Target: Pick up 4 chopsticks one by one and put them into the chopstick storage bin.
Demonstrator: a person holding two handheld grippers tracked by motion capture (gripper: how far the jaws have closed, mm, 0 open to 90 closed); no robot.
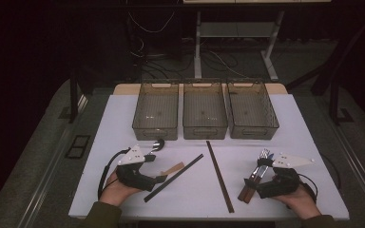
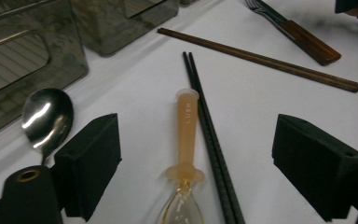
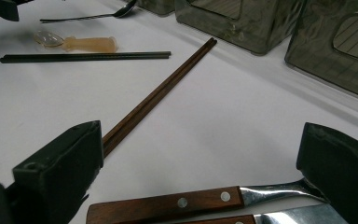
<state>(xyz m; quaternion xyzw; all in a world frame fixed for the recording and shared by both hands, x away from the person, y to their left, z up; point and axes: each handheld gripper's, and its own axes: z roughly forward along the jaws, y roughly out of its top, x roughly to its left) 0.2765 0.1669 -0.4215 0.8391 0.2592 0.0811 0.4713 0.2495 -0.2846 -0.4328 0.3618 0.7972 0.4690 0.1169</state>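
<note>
My left gripper (image 1: 157, 168) (image 2: 198, 140) is open low over the white table (image 1: 285, 128). Between its jaws lies a clear spoon with an orange handle (image 2: 186, 121) (image 1: 173, 167), with a pair of black chopsticks (image 2: 209, 126) (image 1: 173, 177) right beside it. A metal spoon (image 2: 46, 119) (image 1: 159, 143) lies just outside one jaw. My right gripper (image 1: 256, 173) (image 3: 205, 140) is open too, over two wooden-handled pieces of cutlery (image 3: 168, 205) (image 1: 253, 180), one of them a fork. Nothing is gripped.
Three empty translucent grey bins (image 1: 156, 110) (image 1: 205, 109) (image 1: 252, 110) stand side by side at the back of the table. A pair of brown chopsticks (image 1: 219, 175) (image 3: 158, 95) (image 2: 261, 59) lies in the middle, running towards the front edge. Cables trail on the dark floor beyond.
</note>
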